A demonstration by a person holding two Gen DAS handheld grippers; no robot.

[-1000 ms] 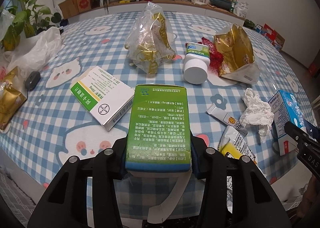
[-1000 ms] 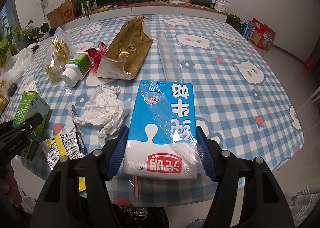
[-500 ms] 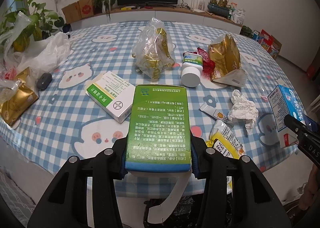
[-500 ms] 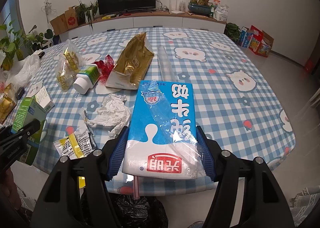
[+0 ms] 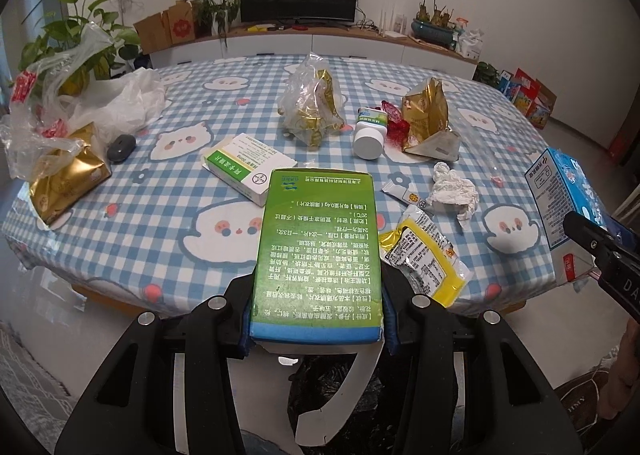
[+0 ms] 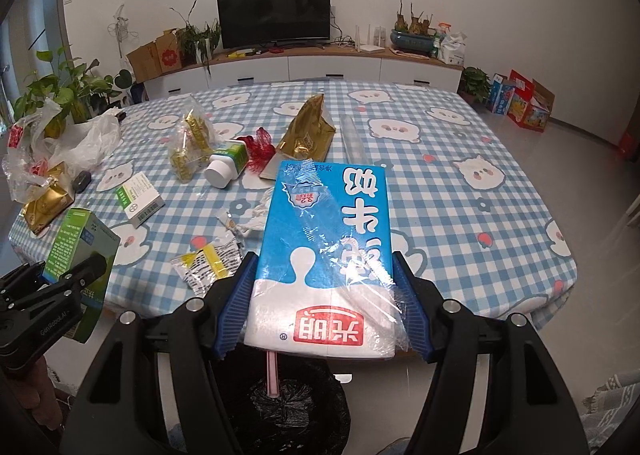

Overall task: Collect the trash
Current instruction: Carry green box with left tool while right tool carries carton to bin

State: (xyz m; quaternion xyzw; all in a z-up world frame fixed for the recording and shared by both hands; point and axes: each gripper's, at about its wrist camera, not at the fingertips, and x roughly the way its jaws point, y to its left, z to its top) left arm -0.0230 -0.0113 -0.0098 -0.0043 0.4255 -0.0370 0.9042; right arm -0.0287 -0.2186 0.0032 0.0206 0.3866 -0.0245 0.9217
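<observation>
The green box sits clamped between the left gripper fingers, and the blue milk carton between the right gripper fingers. Both hang off the near edge of the table, with the black bin bag just below the fingertips. To do this well, I'd centre each piece over the bag's mouth before letting go, one at a time. The pads are pressed flat against both sides of each item.
</observation>
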